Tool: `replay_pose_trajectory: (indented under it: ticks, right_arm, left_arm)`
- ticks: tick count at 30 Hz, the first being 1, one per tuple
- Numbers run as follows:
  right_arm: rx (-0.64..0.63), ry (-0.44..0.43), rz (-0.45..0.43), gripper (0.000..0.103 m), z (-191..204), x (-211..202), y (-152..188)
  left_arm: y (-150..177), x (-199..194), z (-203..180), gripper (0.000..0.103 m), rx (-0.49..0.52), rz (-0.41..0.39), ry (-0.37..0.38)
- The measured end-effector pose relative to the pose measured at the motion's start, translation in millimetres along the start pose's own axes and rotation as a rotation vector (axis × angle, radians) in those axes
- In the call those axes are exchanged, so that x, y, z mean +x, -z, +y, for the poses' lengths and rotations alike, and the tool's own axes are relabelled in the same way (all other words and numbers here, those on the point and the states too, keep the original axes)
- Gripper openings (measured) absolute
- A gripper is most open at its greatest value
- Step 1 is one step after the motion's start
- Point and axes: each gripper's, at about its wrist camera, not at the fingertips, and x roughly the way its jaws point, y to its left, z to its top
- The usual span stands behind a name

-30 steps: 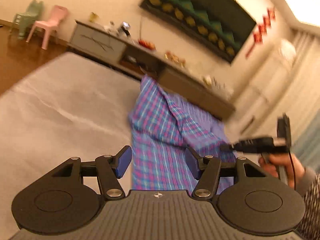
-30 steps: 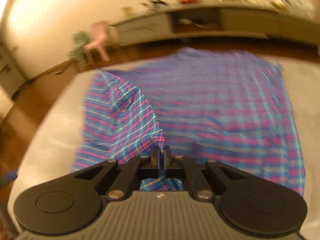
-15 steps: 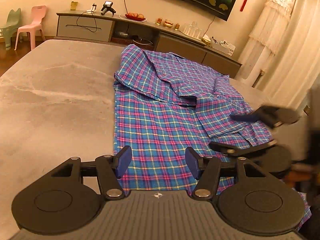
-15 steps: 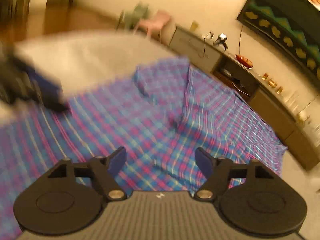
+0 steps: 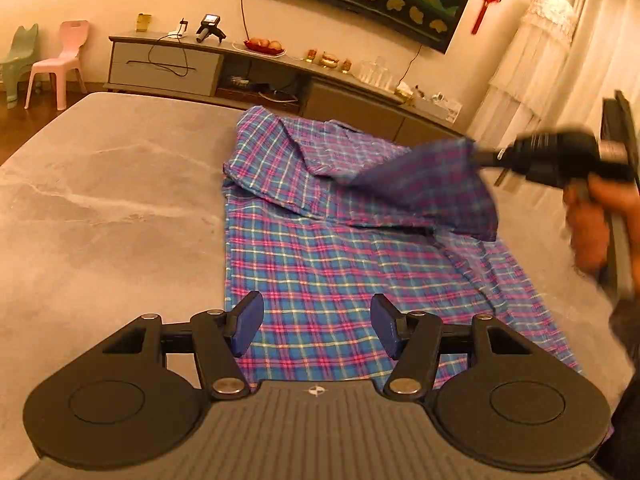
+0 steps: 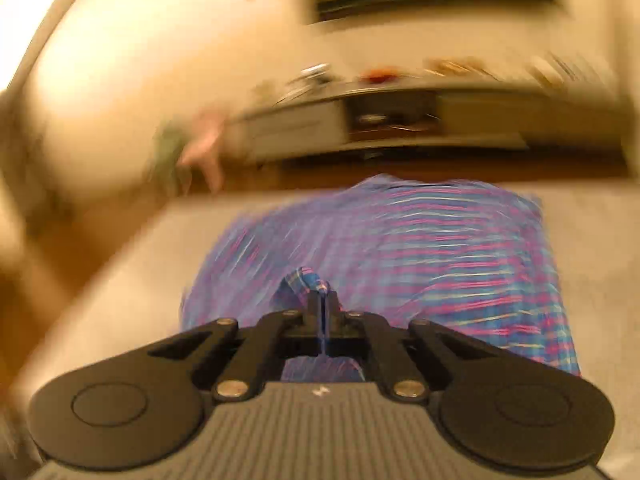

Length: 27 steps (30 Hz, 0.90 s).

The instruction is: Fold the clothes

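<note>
Plaid shirt [image 5: 320,264], blue/pink/yellow check, lies spread on grey table surface [image 5: 100,208]; hem toward the left-wrist camera, collar end toward 12 o'clock. One sleeve [image 5: 436,188] is lifted off the shirt body at about 2 o'clock in the left wrist view, hanging as a dark fold from the tip of the right gripper [image 5: 484,156].

Right gripper: fingers pressed together, a pinch of plaid fabric [image 6: 308,280] clamped between them; only a thin slit shows between the pads. Right wrist view is motion-blurred; the rest of the shirt spreads beyond the tips toward 12 o'clock. Person's hand [image 5: 600,224] grips its handle at 3 o'clock.

Left gripper [image 5: 316,320]: blue pads [image 5: 248,322] wide apart, nothing between them, positioned over the shirt's near hem. Contact with the cloth cannot be judged.

Background: low grey cabinet [image 5: 168,68] along the wall at 11–12 o'clock, pink child's chair [image 5: 60,64] at 10 o'clock.
</note>
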Motion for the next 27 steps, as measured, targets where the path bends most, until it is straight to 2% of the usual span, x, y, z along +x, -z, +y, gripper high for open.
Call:
replay_pose_trajectory:
  ticks: [3,6,9,13,14,16,17,18,21,27]
  right_arm:
    - [0.177,-0.060,-0.012,0.001,-35.5,-0.5,-17.9]
    - [0.353,-0.121,-0.024,0.001,-71.0,-0.9,-35.7]
    - [0.518,-0.185,-0.037,0.001,-103.2,-1.1,-54.7]
    - [0.527,-0.293,-0.074,0.001,-90.9,-2.7,-93.7]
    - [0.528,-0.315,-0.086,0.001,-87.8,-3.6,-103.9]
    - [0.526,-0.328,-0.107,0.001,-85.3,-5.8,-121.8]
    - [0.525,-0.330,-0.113,0.001,-84.8,-6.4,-129.7]
    - [0.523,-0.330,-0.118,0.001,-84.2,-6.5,-137.6]
    - [0.516,-0.306,-0.128,0.001,-88.8,-6.3,-159.4]
    - [0.534,-0.257,-0.193,0.001,-120.7,-21.7,-197.0]
  left_arm:
    - [4.8,-3.7,-6.0,0.062,0.049,0.019,-0.066]
    - [17.9,-10.0,-9.7,0.072,0.090,0.045,-0.142]
    - [41.8,-16.7,-4.1,0.072,0.051,0.097,-0.221]
    - [68.6,-33.5,-12.6,0.072,0.005,0.105,-0.245]
    - [72.1,-36.1,-17.1,0.069,-0.001,0.102,-0.247]
    - [75.7,-37.3,-27.7,0.044,0.021,0.096,-0.253]
    - [75.6,-36.3,-31.8,0.024,0.034,0.097,-0.259]
    - [75.0,-35.0,-33.5,0.009,0.033,0.098,-0.261]
    - [71.7,-34.4,-39.5,0.003,0.050,0.081,-0.278]
    - [62.1,-40.2,-73.5,0.002,0.153,-0.010,-0.275]
